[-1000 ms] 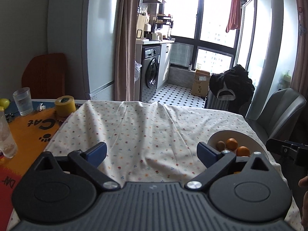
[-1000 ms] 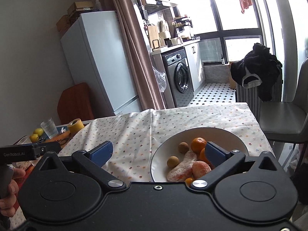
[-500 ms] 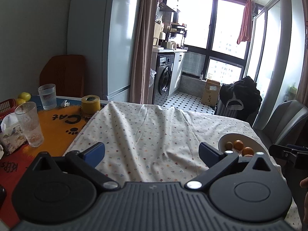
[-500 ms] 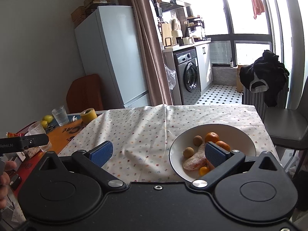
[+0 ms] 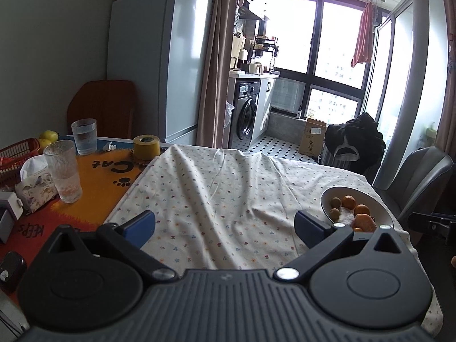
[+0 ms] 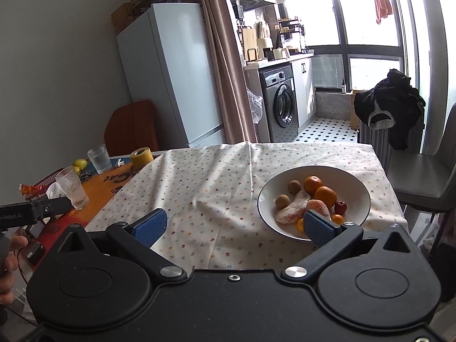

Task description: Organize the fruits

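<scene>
Mixed fruits (image 6: 312, 199) lay gathered in the white round ceramic bowl (image 6: 357, 191) – yellow ones (image 5: 48, 136) apart; both grippers (image 5: 225, 223) (image 6: 233, 225) had jaws wide, empty.

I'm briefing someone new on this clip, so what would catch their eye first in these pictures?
First, the white bowl of mixed fruit on the floral tablecloth, toward the table's right side, with two oranges brightest in it. Next, the open right gripper and left gripper in the foreground, holding nothing. Then the two drinking glasses on the orange mat at far left.
</scene>
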The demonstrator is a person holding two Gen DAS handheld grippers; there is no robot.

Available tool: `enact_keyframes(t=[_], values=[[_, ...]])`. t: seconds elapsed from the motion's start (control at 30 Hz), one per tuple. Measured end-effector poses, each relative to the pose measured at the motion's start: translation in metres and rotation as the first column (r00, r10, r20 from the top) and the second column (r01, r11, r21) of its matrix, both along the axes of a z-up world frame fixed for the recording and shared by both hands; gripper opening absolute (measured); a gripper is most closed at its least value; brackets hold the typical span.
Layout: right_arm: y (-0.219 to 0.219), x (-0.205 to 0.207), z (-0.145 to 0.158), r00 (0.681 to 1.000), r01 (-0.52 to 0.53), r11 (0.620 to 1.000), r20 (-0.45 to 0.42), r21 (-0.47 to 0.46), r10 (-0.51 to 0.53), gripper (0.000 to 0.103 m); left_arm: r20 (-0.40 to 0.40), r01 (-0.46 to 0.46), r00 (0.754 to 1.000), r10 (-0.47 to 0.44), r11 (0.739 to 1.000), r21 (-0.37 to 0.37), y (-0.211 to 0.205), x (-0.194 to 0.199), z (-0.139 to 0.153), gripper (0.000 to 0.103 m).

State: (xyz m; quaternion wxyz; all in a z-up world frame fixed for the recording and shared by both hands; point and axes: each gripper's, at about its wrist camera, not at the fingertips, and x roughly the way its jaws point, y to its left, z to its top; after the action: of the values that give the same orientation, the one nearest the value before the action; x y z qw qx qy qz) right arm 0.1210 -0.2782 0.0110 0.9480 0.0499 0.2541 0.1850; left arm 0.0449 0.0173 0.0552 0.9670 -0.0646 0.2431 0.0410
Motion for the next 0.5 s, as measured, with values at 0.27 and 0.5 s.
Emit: enact_keyframes(t=[0.27, 0.5], values=[[0.001, -0.021, -0.008, 0.999, 0.002, 1.0, -0.046, -0.013, -0.003, 0.103, -0.009, 0.027, 1.0, -0.026, 0.999, 0.036, -0.006, -0.021, 0.001, 0.103], [-0.003, -0.043, -0.013, 0.999, -0.002, 1.0, -0.043, 0.004, 0.002, 0.103, -0.036, 0.054, 0.998, -0.051, 0.996, 0.068, -0.012, -0.039, -0.014, 0.103]])
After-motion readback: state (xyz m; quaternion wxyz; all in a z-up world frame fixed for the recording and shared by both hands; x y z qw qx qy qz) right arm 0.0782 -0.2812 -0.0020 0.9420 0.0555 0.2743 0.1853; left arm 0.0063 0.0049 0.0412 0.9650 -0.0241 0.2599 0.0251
